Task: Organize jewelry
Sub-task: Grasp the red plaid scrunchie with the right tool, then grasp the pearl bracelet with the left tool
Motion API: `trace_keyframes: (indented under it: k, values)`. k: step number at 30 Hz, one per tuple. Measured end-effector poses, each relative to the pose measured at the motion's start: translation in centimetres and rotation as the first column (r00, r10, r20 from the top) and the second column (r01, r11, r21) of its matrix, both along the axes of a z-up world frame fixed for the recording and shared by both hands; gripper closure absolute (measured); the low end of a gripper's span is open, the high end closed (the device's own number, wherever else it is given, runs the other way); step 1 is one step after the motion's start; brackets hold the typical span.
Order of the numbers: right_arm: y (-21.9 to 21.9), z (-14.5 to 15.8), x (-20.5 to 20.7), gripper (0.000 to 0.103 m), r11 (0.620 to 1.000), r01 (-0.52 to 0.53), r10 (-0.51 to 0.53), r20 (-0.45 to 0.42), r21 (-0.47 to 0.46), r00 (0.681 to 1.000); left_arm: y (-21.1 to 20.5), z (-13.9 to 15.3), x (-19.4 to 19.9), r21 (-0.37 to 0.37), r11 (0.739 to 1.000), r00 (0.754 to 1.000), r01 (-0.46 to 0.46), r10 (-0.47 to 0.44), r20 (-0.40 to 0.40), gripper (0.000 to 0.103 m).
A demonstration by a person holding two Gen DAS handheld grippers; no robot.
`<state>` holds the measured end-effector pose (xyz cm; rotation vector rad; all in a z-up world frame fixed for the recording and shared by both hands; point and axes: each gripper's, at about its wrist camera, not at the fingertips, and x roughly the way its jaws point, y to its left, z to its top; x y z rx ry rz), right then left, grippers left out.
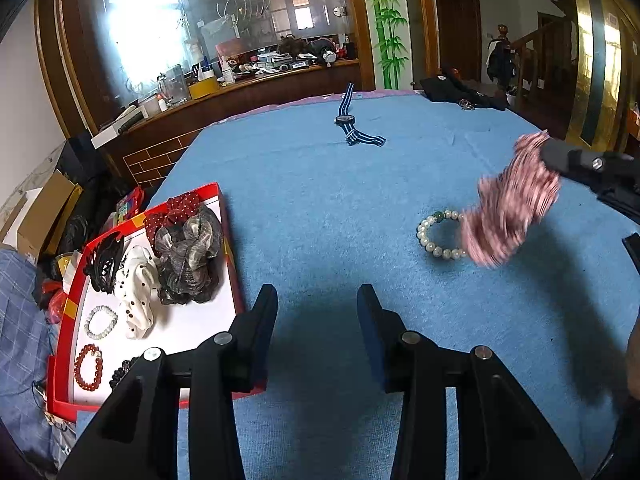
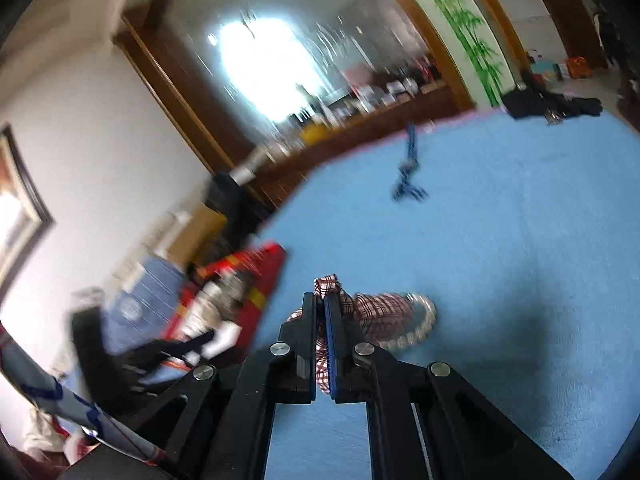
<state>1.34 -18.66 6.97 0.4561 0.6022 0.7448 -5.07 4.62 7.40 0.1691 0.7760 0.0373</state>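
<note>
Nearest the left wrist camera, the left gripper (image 1: 318,300) hangs over the blue cloth (image 1: 320,200), its two black fingers apart with nothing between them.

At about nine o'clock from it lies the red tray (image 1: 232,256) with a white floor, its near corner hidden behind the left finger. Inside, from left to right: a red bead bracelet (image 1: 88,366) and a pale bead bracelet (image 1: 101,322) near the front, a black hair clip (image 1: 105,262) behind them, a white scrunchie with dark dots (image 1: 136,296), then a sheer grey scrunchie (image 1: 188,256), and a red dotted bow (image 1: 176,210) at the far end. These pieces lie close, several touching.

At twelve o'clock, far across the cloth, a watch with a blue-and-white striped strap (image 1: 352,122) lies alone.

At about two o'clock a pearl bracelet (image 1: 434,236) with one green bead rests on the cloth. Just to its right, the pink-and-white checked scrunchie (image 1: 512,208) hangs in the air, blurred, its lower edge overlapping the bracelet in this view; whether they touch I cannot tell. It is ruffled cloth, gathered in folds.

At the far right, the right gripper (image 1: 550,156) is clamped on that scrunchie's upper end. In the right wrist view the gripper (image 2: 322,300) has its fingers pressed together on the checked fabric (image 2: 376,308), which bunches out past the tips and to the right, with the pearl bracelet (image 2: 420,328) just beyond it.
</note>
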Motion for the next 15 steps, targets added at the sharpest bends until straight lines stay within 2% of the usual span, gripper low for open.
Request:
trace_keyframes:
  k: [4, 8, 13, 15]
  values:
    - [-2.6, 0.1, 0.0, 0.098, 0.994, 0.106, -0.106, -0.003, 0.038, 0.994, -0.6, 0.5, 0.8, -0.027, 0.999, 1.000, 0.025, -0.026, -0.012, 0.062]
    - [-4.1, 0.1, -0.3, 0.099, 0.975, 0.221, -0.221, 0.004, 0.017, 0.975, -2.3, 0.5, 3.0, -0.112, 0.988, 0.991, 0.105, -0.113, -0.069, 0.061]
    - [-4.3, 0.0, 0.1, 0.099, 0.969, 0.246, -0.246, -0.007, 0.010, 0.969, -3.9, -0.3, 7.5, -0.219, 0.967, 0.972, 0.131, -0.169, -0.165, 0.061]
    - [-4.9, -0.1, 0.1, 0.099, 0.969, 0.244, -0.244, -0.019, 0.023, 0.970, -4.2, -1.0, 9.5, -0.265, 0.958, 0.962, 0.110, -0.169, -0.213, 0.062]
